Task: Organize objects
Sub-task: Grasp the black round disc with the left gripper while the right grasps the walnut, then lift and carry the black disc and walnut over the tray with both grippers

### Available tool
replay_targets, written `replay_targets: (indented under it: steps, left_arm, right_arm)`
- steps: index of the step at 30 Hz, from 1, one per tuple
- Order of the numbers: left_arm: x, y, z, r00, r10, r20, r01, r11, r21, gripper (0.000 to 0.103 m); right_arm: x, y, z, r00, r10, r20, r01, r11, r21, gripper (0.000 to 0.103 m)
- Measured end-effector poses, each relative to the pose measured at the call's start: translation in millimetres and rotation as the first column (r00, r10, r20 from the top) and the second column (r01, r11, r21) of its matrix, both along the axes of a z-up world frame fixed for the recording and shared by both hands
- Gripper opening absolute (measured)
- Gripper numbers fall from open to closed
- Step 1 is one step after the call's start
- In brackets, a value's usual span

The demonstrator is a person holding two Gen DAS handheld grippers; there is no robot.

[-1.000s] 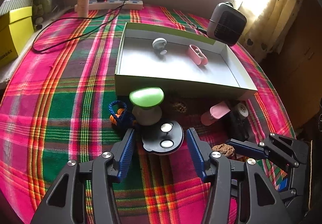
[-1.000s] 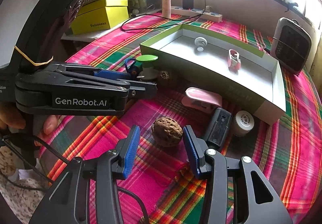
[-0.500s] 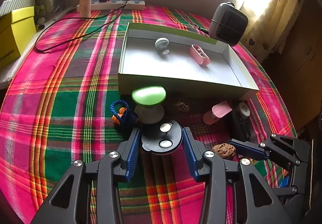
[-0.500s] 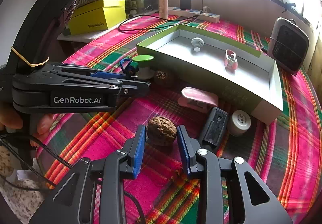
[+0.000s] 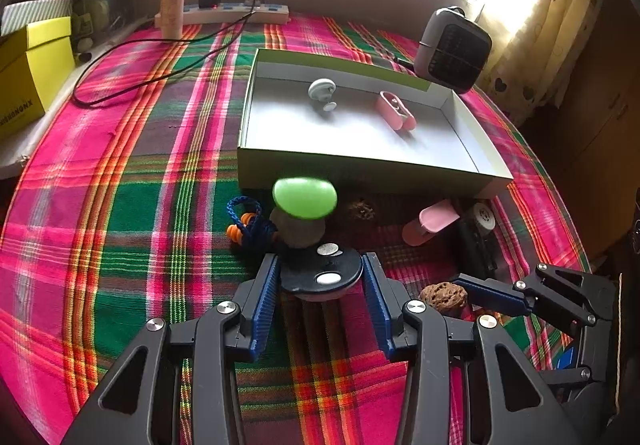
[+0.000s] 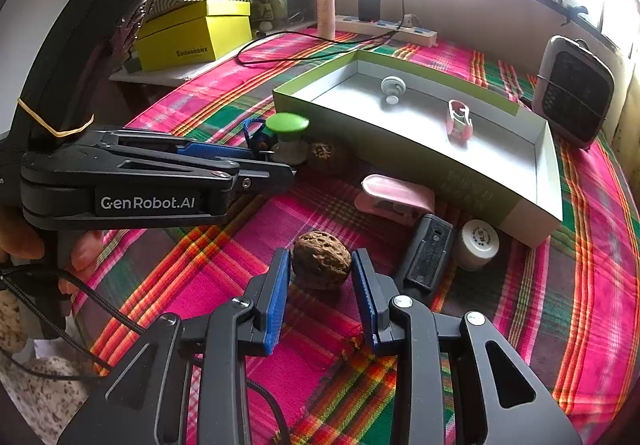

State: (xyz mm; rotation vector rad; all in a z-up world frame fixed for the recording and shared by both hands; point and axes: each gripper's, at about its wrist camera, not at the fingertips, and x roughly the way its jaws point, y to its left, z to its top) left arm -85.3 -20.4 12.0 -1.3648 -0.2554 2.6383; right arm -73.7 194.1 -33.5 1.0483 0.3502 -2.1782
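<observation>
Sitting between the blue pads of the left gripper (image 5: 320, 277), the black disc (image 5: 321, 274) is clamped on both sides, the jaws having just closed on it. Just beyond its fingertips stands the green-capped piece (image 5: 304, 199). The right gripper (image 6: 320, 269) has likewise just closed its pads on the walnut (image 6: 321, 259). Farther ahead lies the open box (image 5: 360, 169).

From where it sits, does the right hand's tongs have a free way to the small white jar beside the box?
Probably not yet: the right tongs are shut on the walnut, and the black case lies between them and the white jar.
</observation>
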Motion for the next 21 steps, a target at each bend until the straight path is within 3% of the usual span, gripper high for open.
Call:
replay_targets:
  steps: [21]
  left_arm:
    - [9,6,24,0.998,-0.01,-0.069,0.009,1.0,-0.026,0.04]
  right_arm:
    - [-3,8,19,0.999,-0.033,-0.03,0.031,0.998,-0.047,0.033]
